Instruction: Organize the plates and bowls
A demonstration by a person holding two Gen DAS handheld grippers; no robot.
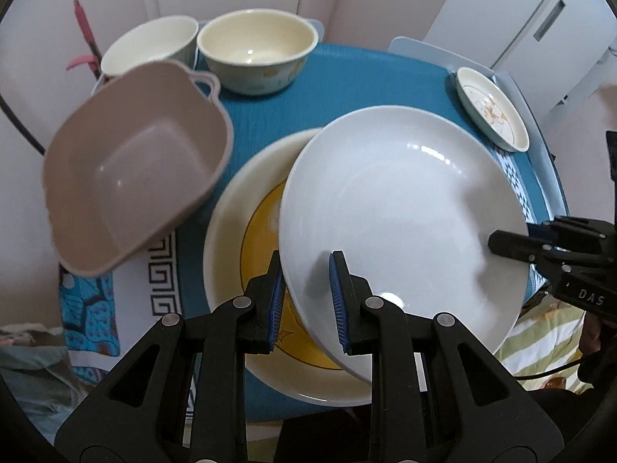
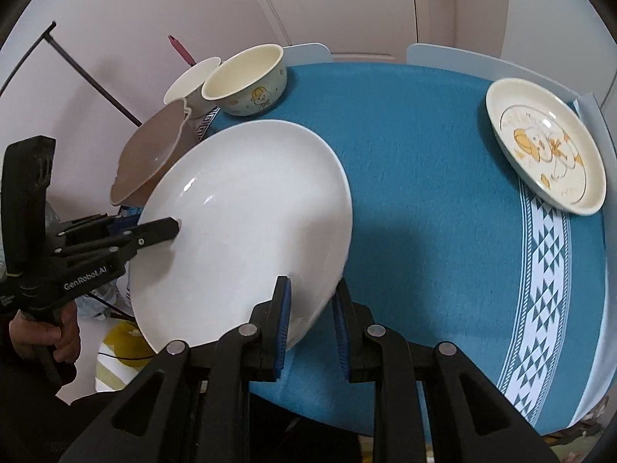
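A large white plate (image 1: 401, 208) is held tilted above a cream plate with a yellow centre (image 1: 246, 231) on the blue tablecloth. My left gripper (image 1: 306, 301) is shut on the white plate's near rim. My right gripper (image 2: 310, 322) is shut on the opposite rim of the same plate (image 2: 246, 216); it shows at the right in the left wrist view (image 1: 513, 247). A taupe square bowl (image 1: 135, 169) hangs over the table's left edge. Two cream bowls (image 1: 256, 48) (image 1: 150, 44) stand at the back left. A small duck plate (image 2: 543, 144) lies at the far right.
The round table (image 2: 424, 154) has a blue cloth with a white patterned band (image 2: 547, 270) on the right. Light blue chair backs (image 2: 443, 56) stand behind the table. A white cabinet (image 1: 540, 19) stands at the back right. Pink walls close off the left side.
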